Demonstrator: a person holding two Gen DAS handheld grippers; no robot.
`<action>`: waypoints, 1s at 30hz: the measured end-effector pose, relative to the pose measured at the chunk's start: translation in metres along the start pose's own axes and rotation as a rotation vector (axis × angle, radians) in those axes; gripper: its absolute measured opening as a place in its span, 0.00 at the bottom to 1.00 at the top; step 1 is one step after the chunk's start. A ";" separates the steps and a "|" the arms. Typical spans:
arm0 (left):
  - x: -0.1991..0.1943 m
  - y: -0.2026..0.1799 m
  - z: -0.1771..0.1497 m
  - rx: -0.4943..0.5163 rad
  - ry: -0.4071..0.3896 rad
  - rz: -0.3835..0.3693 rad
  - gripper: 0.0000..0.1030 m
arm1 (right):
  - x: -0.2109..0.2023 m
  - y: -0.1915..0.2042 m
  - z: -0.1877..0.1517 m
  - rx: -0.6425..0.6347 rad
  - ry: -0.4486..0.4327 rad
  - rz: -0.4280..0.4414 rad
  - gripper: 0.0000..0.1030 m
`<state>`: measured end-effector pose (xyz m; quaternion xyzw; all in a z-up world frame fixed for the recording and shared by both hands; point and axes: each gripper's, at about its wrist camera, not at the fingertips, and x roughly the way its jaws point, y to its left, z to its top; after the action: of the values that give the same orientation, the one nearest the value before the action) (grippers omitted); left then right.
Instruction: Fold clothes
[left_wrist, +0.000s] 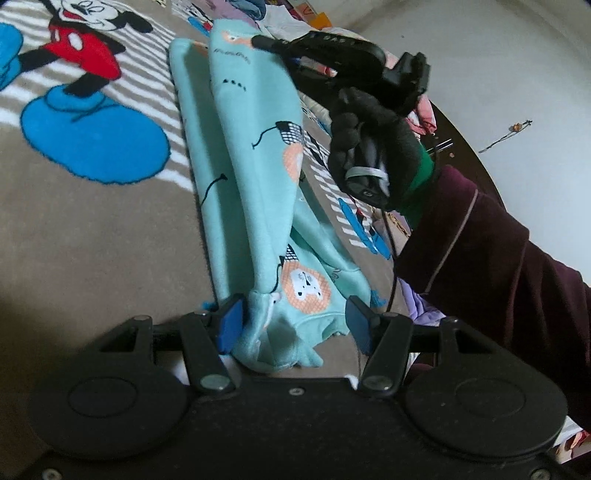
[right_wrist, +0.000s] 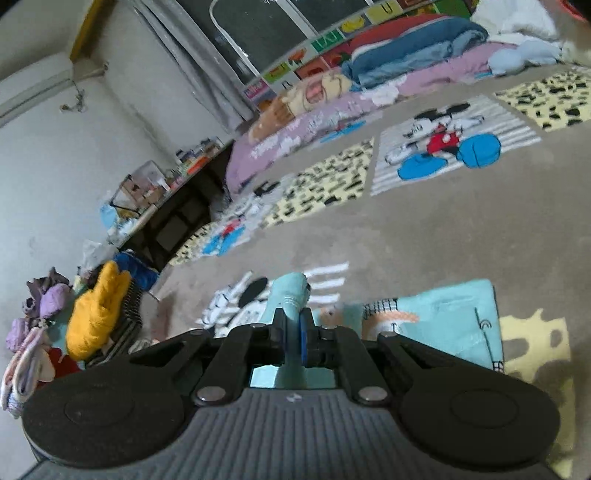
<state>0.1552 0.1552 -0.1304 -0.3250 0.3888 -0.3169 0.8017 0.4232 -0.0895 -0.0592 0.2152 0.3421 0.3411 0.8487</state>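
Observation:
A light teal garment printed with orange cartoon figures lies as a long folded strip on a brown blanket. My left gripper stands open at its near end; bunched fabric lies between the blue pads, closer to the left one. At the far end a black-gloved hand holds my right gripper, pinched on the garment's edge. In the right wrist view, that right gripper is shut on a teal fold that sticks up past the fingertips, and the rest of the garment spreads to the right.
The blanket bears a Mickey Mouse print. A maroon sleeve crosses the right side. Loose clothes, one yellow, are heaped at the left. Folded bedding lines the far edge, and a low dark table stands by the wall.

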 end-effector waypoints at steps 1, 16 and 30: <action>0.000 0.000 0.000 -0.005 0.000 -0.003 0.56 | 0.004 -0.002 -0.002 0.002 0.009 -0.009 0.09; 0.003 -0.001 0.002 -0.031 -0.001 -0.023 0.59 | 0.049 -0.026 -0.025 0.026 0.128 -0.158 0.16; 0.003 -0.011 -0.007 0.014 -0.008 0.014 0.67 | -0.041 0.064 -0.056 -0.409 0.153 -0.144 0.30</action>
<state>0.1482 0.1444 -0.1260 -0.3178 0.3854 -0.3127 0.8079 0.3331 -0.0685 -0.0409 -0.0129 0.3435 0.3572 0.8685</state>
